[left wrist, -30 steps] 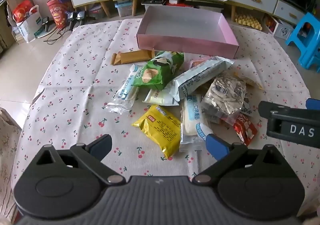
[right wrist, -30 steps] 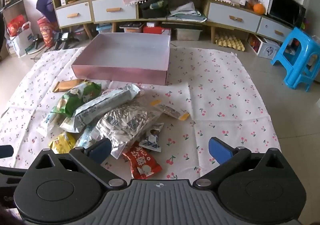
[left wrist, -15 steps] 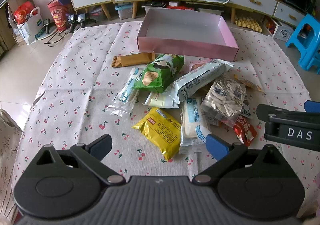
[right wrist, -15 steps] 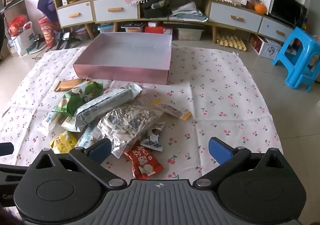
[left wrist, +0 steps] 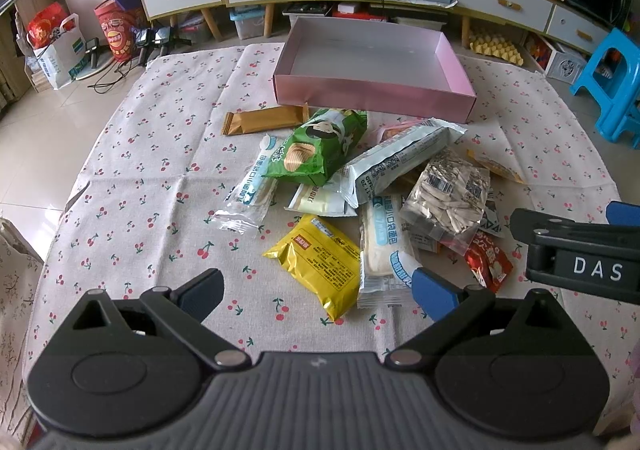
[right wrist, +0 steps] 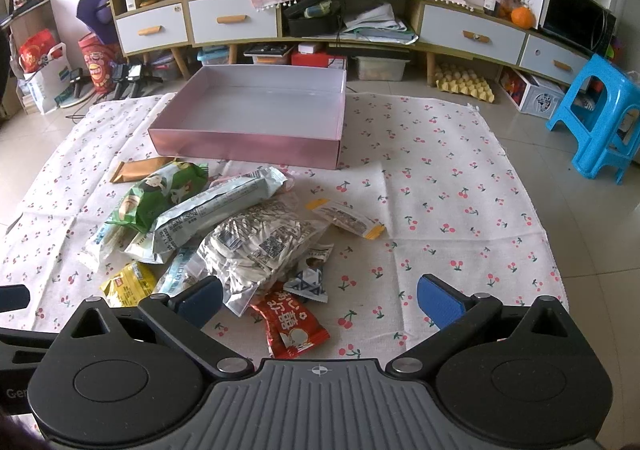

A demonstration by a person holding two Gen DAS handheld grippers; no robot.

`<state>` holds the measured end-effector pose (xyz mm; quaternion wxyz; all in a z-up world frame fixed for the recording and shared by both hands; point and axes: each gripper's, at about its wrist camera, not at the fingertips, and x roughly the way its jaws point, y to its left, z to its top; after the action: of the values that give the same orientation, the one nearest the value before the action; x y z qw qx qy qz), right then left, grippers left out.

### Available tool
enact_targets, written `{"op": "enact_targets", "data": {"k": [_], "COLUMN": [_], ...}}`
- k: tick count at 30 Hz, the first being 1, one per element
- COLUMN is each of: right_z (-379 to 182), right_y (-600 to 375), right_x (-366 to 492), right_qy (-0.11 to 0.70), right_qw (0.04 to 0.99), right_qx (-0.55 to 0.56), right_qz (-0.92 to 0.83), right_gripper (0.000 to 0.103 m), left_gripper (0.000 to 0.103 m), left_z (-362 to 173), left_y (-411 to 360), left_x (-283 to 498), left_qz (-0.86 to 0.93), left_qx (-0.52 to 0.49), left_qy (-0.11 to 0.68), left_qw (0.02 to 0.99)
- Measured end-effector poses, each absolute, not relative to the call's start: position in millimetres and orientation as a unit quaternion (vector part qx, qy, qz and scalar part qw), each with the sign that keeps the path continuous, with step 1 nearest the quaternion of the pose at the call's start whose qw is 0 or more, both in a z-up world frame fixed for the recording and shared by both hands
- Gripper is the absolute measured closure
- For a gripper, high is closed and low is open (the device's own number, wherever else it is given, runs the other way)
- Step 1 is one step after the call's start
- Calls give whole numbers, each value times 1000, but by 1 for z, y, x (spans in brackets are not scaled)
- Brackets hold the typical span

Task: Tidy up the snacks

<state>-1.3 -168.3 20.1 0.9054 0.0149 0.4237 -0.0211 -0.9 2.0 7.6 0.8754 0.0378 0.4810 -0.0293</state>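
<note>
The left gripper point(left wrist: 316, 292) and the right gripper point(right wrist: 318, 298) both hang with jaws spread wide, holding and touching nothing — the left above a yellow packet point(left wrist: 320, 256), the right above a red packet point(right wrist: 294, 324). The snacks (a green chip bag point(left wrist: 318, 147), a clear bag of seeds point(right wrist: 256, 246) and others) lie heaped on a cherry-print cloth point(right wrist: 440, 189) on the floor, just in front of an open pink box point(right wrist: 256, 111). Behind stand a drawer cabinet point(right wrist: 260, 17) and a blue stool point(right wrist: 600, 109).
</note>
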Motion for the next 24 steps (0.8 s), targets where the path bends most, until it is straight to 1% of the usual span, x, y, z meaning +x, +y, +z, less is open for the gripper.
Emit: {"op": "enact_targets", "data": {"k": [24], "right_z": [19], "right_y": [-166], "right_x": [-1], "right_qy": [425], "right_qw": [905], "right_qx": [16], "right_qz": [-18], "right_gripper": [0], "left_gripper": [3], "left_z": [7], "left_y": [2], "left_x": [-1], "left_qz": [-29], "left_qx": [37], "left_qy": [481], "left_qw": [876]}}
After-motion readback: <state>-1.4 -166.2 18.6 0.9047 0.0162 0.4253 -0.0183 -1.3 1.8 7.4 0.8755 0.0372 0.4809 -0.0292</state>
